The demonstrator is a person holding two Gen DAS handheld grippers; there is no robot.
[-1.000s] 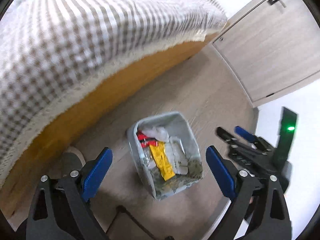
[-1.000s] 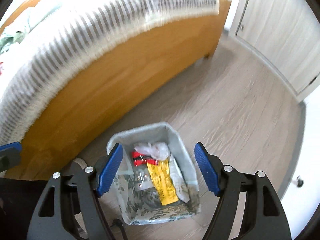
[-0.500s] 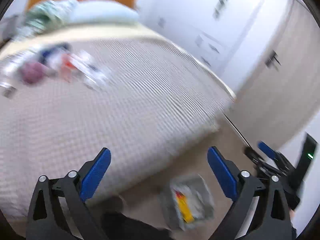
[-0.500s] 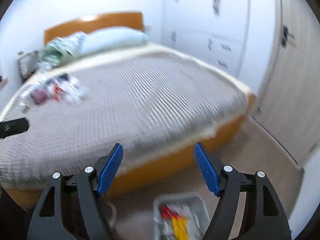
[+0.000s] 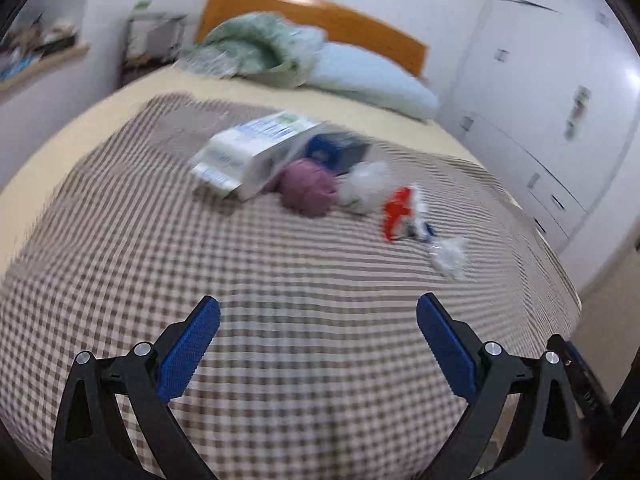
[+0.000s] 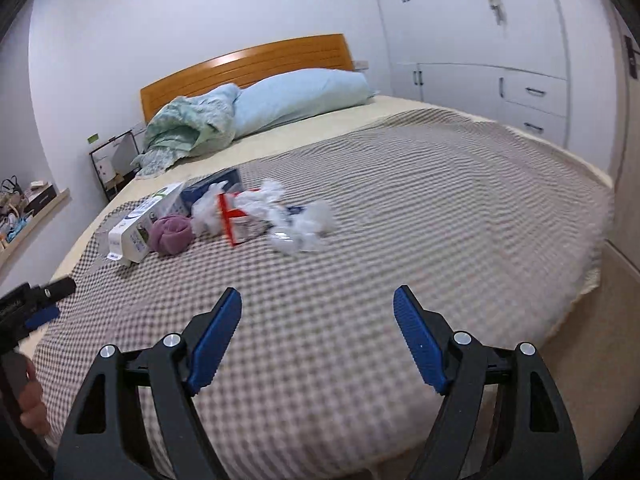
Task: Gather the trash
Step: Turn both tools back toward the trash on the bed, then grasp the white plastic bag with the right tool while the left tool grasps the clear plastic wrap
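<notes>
Both the left gripper point(image 5: 318, 332) and right gripper point(image 6: 318, 320) are spread, empty, above the bed point(image 6: 440, 208). The trash point(image 6: 256, 212) lies near the bed's headboard-side edge; the white carton point(image 5: 248, 152) has its long axis pointing toward the pillow point(image 5: 372, 80)

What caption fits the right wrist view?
Open right gripper above checkered bedspread, facing a trash pile near a pillow.

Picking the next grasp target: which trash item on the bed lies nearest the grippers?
The clear crumpled plastic wrapper at the near end of the pile, in front of the red-and-white packet. The purple ball and white carton lie farther back.
</notes>
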